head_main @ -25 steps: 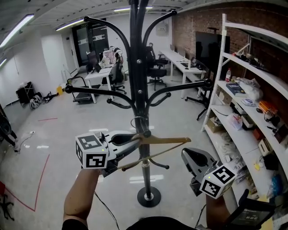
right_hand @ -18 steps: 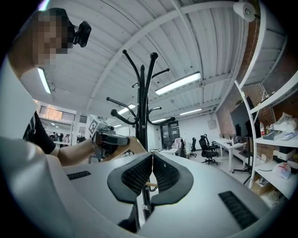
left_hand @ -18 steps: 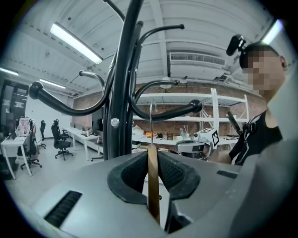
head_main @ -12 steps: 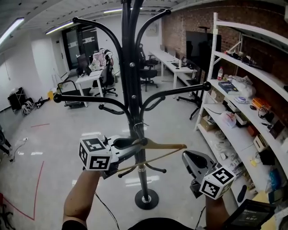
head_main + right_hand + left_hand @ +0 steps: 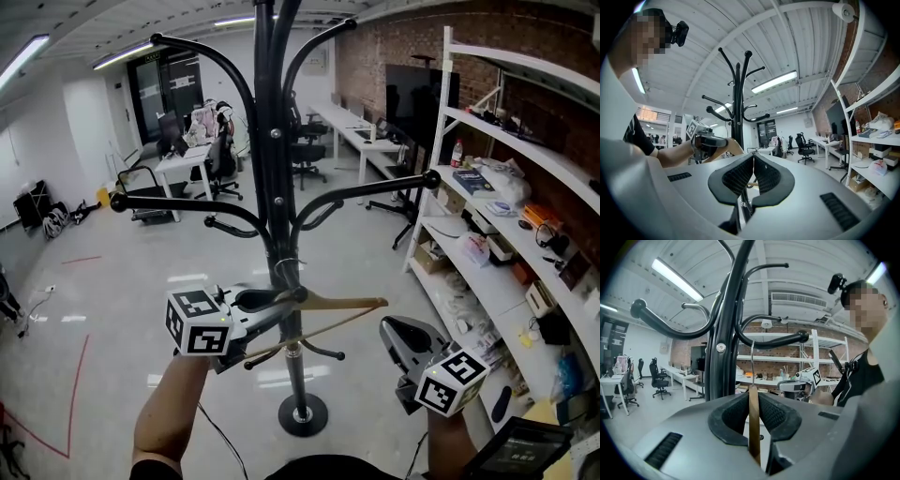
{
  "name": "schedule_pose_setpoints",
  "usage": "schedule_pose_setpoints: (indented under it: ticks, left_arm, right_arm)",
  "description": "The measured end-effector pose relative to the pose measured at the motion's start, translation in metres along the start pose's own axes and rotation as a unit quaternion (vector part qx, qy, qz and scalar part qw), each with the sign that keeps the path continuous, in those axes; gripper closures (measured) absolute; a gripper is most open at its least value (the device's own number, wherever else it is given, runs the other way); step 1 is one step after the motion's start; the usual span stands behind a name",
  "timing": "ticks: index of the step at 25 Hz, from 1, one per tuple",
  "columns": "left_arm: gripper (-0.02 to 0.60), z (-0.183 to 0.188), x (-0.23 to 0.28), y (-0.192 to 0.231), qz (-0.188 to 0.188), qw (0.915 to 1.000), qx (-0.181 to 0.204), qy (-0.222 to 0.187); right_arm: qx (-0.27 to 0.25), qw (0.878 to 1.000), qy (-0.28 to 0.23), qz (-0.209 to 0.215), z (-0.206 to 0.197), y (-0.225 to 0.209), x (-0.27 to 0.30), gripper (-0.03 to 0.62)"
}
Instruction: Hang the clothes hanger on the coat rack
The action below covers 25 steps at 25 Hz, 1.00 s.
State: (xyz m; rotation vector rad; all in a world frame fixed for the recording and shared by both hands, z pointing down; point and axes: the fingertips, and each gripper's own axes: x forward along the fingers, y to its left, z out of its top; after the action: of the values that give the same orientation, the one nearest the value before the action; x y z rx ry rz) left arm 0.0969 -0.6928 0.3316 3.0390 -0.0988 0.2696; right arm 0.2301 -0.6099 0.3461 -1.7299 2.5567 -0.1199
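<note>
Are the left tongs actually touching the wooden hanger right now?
Touching. The left gripper view shows the left tongs closed on the hanger, its wooden bar clamped between them with no gap on either side.

White shelving [image 5: 497, 131] (cluttered), desks [image 5: 183, 162], office chairs [image 5: 309, 150] beyond

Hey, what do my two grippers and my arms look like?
Both the left gripper and right gripper have smooth grey shells and black ribbed fingers. Each carries a white cube with black square markers. A thin black cable trails below the left arm. Forearms are bare; the sleeve is black.
</note>
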Motion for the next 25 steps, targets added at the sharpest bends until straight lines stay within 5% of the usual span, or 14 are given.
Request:
schedule_pose_setpoints:
  ticks: [25]
  left_arm:
    - [0.529,-0.0035,-0.0003,0.0023,0.014,0.9994,0.011,-0.028]
  right_arm:
    - [0.0,1.0,0.005,0.009,-0.0029,0.0051,-0.0071,0.586]
